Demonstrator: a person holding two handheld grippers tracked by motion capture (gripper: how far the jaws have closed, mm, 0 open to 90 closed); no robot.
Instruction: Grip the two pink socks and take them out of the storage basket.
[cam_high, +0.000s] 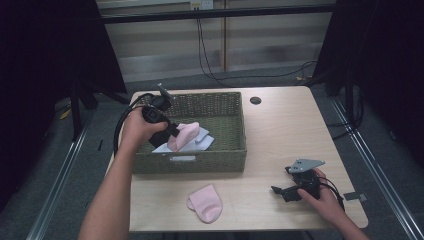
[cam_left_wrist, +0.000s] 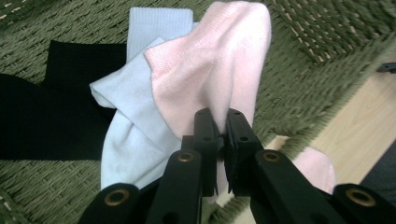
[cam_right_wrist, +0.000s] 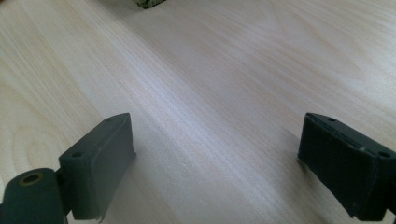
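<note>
A soft pink sock (cam_left_wrist: 219, 65) hangs pinched at one edge, lifted above a pale blue sock (cam_left_wrist: 133, 126) inside a green woven basket (cam_high: 220, 157).

Pale wooden table (cam_high: 280, 130), grey floor (cam_high: 80, 165), black curtains (cam_high: 40, 65).

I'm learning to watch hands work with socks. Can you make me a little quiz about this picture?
1. True or false: the left gripper is shut on the pink sock over the green basket.
2. Where does the second pink sock lie? A) in the basket B) on the table in front of the basket C) on the floor
3. Fill in: the right gripper rests on the table with its fingers ____.

Key
1. True.
2. B.
3. Open, nothing between them.
</note>
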